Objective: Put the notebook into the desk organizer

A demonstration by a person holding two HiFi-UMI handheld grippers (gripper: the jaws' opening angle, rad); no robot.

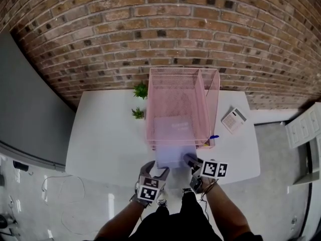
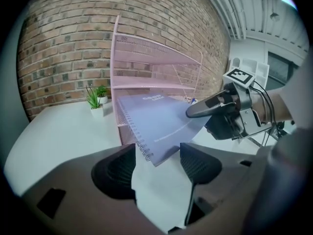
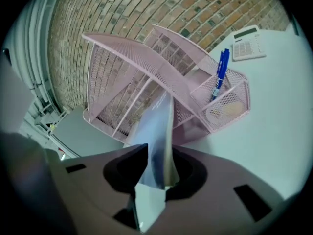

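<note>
The pink mesh desk organizer (image 1: 175, 79) holds a blue pen (image 3: 221, 75) in its side cup. The spiral notebook (image 1: 173, 139) lies half inside it, jutting toward 6 o'clock. The right gripper (image 1: 190, 160) pinches the notebook's near corner, and the left gripper (image 1: 156, 168) gapes wide. A calculator (image 1: 233, 119) sits at 3 o'clock and potted plants (image 1: 141, 90) at 9.

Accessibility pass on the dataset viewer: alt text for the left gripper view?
The left gripper, open, frames the near corner of a purple spiral notebook without touching it. The right gripper grips its right edge, and its far end reaches into a pink mesh desk organizer.
</note>
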